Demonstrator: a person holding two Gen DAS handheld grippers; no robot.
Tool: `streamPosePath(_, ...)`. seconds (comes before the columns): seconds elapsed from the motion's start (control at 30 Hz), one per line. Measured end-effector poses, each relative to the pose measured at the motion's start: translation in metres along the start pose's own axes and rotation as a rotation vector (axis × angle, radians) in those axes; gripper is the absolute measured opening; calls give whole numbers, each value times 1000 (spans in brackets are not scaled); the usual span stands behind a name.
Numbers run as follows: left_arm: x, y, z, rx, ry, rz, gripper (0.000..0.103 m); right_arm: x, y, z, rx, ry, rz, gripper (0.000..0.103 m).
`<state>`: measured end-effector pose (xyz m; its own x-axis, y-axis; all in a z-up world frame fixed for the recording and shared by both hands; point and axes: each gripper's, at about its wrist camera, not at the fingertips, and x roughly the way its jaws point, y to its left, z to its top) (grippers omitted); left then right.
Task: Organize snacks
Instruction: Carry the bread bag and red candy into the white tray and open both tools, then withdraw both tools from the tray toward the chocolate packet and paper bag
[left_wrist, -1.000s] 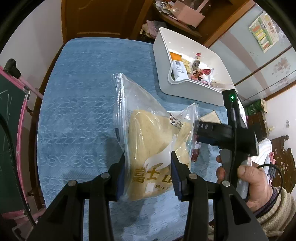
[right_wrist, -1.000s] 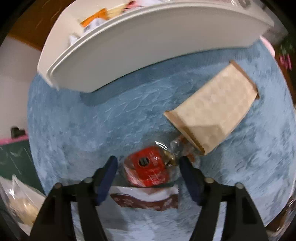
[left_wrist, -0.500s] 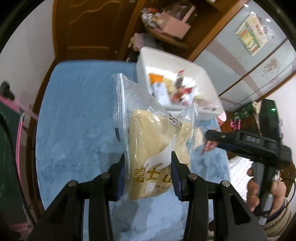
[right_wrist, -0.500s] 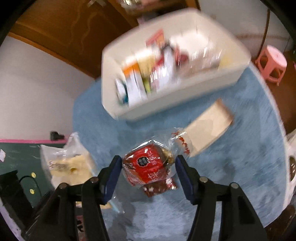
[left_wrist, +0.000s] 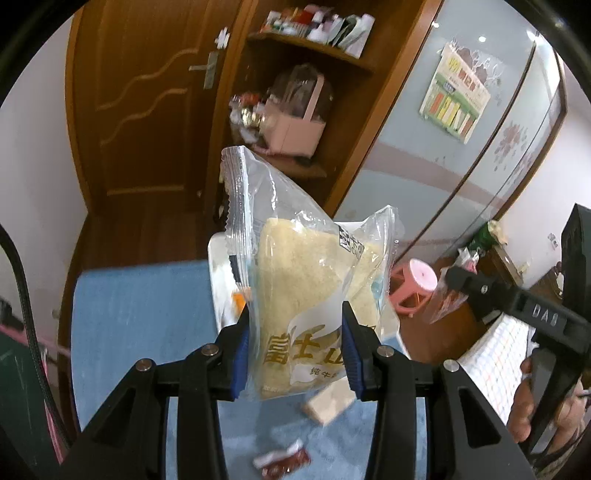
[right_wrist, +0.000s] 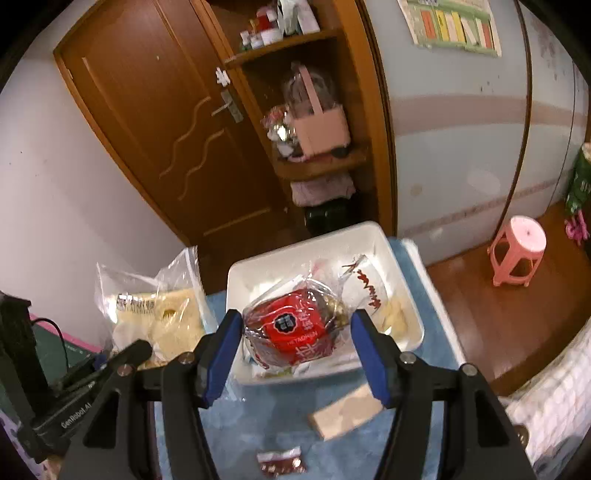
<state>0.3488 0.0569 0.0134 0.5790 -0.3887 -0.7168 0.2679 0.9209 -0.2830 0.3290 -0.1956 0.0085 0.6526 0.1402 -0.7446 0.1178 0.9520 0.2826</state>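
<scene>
My left gripper (left_wrist: 295, 347) pinches the bread bag (left_wrist: 310, 295), held aloft | my right gripper (right_wrist: 295, 354) pinches the red snack pack (right_wrist: 295, 332), white bin (right_wrist: 384, 240) at 12 o'clock

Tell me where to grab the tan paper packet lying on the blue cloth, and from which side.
Judging by its pose, come straight down from above. The tan paper packet lies flat on the blue cloth, apart from the white bin and the small dark red packet, so nothing blocks a top approach. It is long and narrow: close the fingers across the short width, near mid-length, pinching both long edges.
</scene>
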Motion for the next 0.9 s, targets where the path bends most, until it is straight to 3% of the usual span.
streamPosePath(0.17, 18, -14, 23, 18, -16, 25, 41, 21, -6, 22, -13, -11, -22, 63)
streamPosePath(0.3, 42, -21, 35, 21, -15, 91, 44, 46, -14, 35, -2, 3, -37, 66)
streamPosePath(0.33, 49, -20, 37, 19, -15, 108, 55, 45, -16, 38, 5, 14, -29, 67)
streamPosePath(0.37, 54, -19, 38, 15, -10, 117, 75, 54, -21, 42, 23, 40, -24, 68)
streamPosePath(0.43, 60, -16, 40, 3, -22, 136, 96, 61, -26, 45, 52, 58, -17, 70)
streamPosePath(0.67, 57, -13, 31, 14, -32, 180, 96, 68, -33, 32, 75, 86, 16, 75)
streamPosePath(0.9, 40, -14, 18, 45, -41, 192, 96, 60, -27, 15, 43, 90, -10, 75)
